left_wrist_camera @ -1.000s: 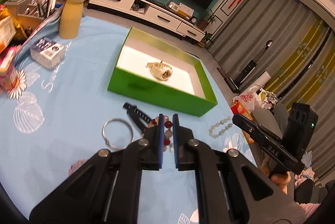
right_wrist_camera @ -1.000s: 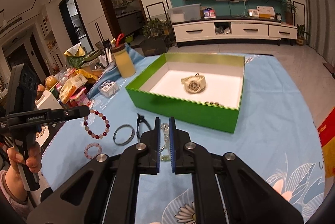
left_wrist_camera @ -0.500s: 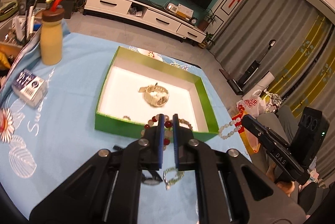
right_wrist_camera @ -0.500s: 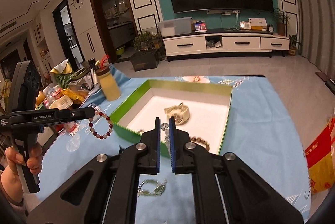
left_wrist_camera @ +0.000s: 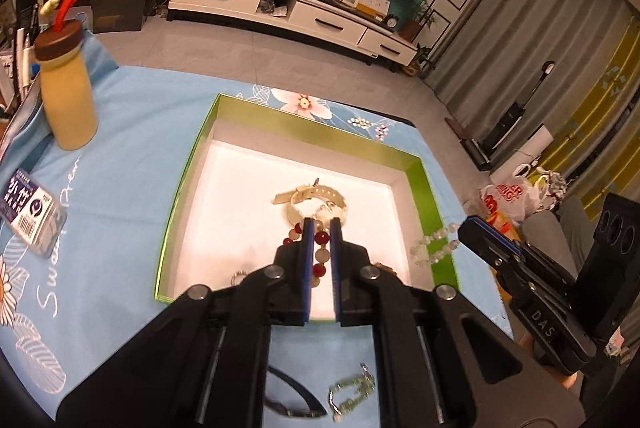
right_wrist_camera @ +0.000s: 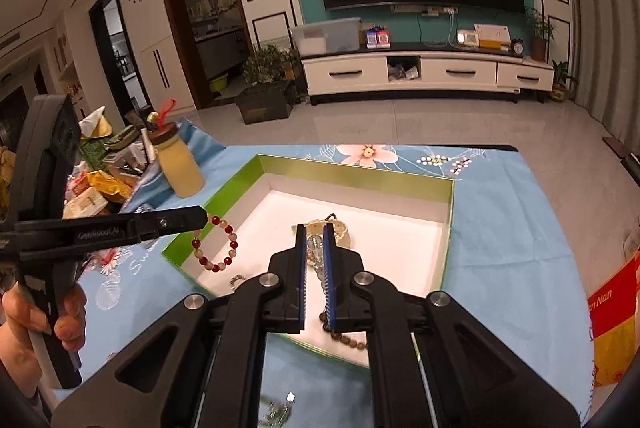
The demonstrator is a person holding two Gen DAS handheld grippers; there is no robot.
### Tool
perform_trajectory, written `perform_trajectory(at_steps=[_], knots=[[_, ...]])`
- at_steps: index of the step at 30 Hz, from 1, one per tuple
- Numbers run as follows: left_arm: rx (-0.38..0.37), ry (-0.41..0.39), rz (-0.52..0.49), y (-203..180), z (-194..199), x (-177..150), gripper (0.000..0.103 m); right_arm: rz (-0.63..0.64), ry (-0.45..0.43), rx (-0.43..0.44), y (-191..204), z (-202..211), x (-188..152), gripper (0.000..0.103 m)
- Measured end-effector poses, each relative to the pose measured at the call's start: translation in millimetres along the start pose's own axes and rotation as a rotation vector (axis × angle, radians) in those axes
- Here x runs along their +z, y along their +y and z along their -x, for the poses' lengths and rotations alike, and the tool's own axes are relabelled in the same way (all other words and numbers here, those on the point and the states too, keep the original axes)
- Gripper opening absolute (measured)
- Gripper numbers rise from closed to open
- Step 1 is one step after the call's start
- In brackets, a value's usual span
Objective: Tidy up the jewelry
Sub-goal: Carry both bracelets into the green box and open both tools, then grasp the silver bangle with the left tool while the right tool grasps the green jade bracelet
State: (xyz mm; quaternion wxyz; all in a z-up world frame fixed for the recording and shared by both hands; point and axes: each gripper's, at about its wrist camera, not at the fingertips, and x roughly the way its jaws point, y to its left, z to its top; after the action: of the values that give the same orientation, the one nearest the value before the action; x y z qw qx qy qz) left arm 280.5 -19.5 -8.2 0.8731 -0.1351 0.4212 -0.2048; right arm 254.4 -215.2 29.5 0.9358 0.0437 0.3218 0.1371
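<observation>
Green card walls frame the box (left_wrist_camera: 424, 184), whose white floor holds a cream watch (left_wrist_camera: 308, 200), a dark bead string (right_wrist_camera: 348, 340) at its near edge and a small ring (left_wrist_camera: 237, 274) by the near wall. Over that box the left gripper (left_wrist_camera: 319, 228) pinches a red-and-white bead bracelet (right_wrist_camera: 216, 248), dangling above the box's left side. Over the box's near right part, the right gripper (right_wrist_camera: 315, 234) is clamped on a pale crystal bracelet (left_wrist_camera: 434, 244). Nearer than the box, on the blue cloth (left_wrist_camera: 120, 156), lie a metal link bracelet (left_wrist_camera: 352, 392) and a dark band (left_wrist_camera: 296, 396).
</observation>
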Motion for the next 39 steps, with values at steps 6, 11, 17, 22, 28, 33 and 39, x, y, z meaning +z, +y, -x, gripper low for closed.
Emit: perform_trajectory(at_steps=[6,11,17,22,28,33,39], knots=[[0.062,0.001,0.032,10.7,-22.7,15.7,0.009,0.004,0.069,-0.056,-13.5,-41.9,11.9,0.009],[0.089,0.011,0.054,20.6,-32.5,23.7,0.055,-0.011,0.142,-0.114,-31.9,-66.8,11.6,0.029],[0.097,-0.006,0.028,23.7,-14.2,13.6,0.055,-0.038,0.109,-0.084,-39.1,-45.1,2.8,0.029],[0.118,-0.055,-0.003,25.7,22.0,-0.8,0.059,-0.029,0.068,-0.040,-30.7,-11.1,-7.2,0.029],[0.144,-0.053,0.005,35.8,46.9,-26.7,0.060,-0.034,0.058,0.004,-20.7,20.9,-26.2,0.029],[0.170,-0.021,0.027,50.1,54.6,-58.8,0.060,-0.041,0.082,0.019,-15.2,31.2,-42.9,0.029],[0.234,0.048,0.035,65.8,55.1,-94.5,0.060,-0.052,0.150,0.026,-9.0,30.3,-73.1,0.029]])
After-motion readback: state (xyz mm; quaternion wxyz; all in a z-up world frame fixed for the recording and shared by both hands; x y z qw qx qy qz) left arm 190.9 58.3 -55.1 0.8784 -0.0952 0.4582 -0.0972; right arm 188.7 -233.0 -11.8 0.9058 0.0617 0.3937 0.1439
